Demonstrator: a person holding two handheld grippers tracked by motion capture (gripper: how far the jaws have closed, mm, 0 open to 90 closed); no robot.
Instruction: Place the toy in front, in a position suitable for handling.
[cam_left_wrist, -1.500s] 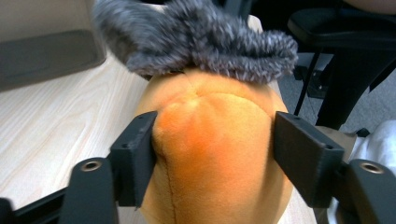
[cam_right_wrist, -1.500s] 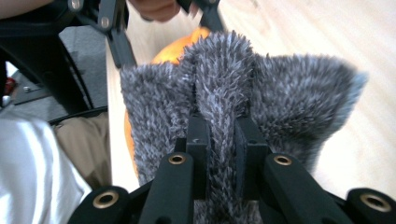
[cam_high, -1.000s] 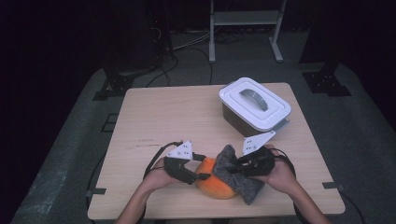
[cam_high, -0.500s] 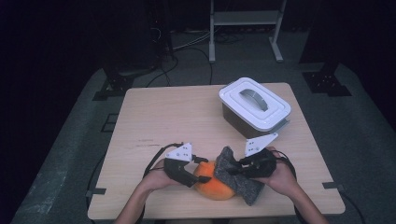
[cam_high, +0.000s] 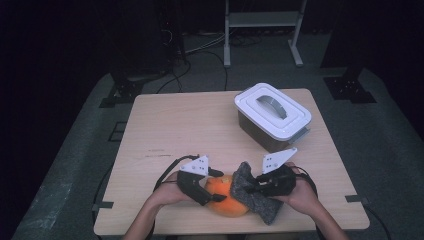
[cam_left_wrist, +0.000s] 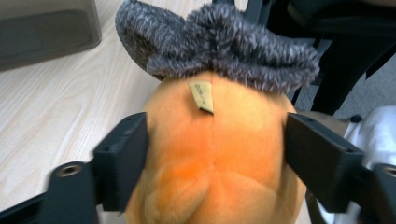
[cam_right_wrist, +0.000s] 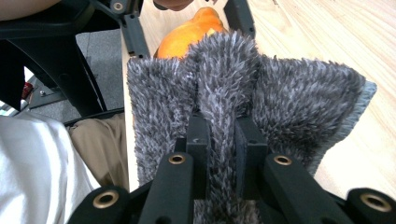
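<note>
Right gripper (cam_right_wrist: 218, 140) pinched on grey plush fin (cam_right_wrist: 243, 88), hand low, level.

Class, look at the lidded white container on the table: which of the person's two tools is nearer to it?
Right. The right tool, clamped on the grey furry fabric, sits just in front of the white container. The left tool, around the orange plush, lies farther away.
</note>
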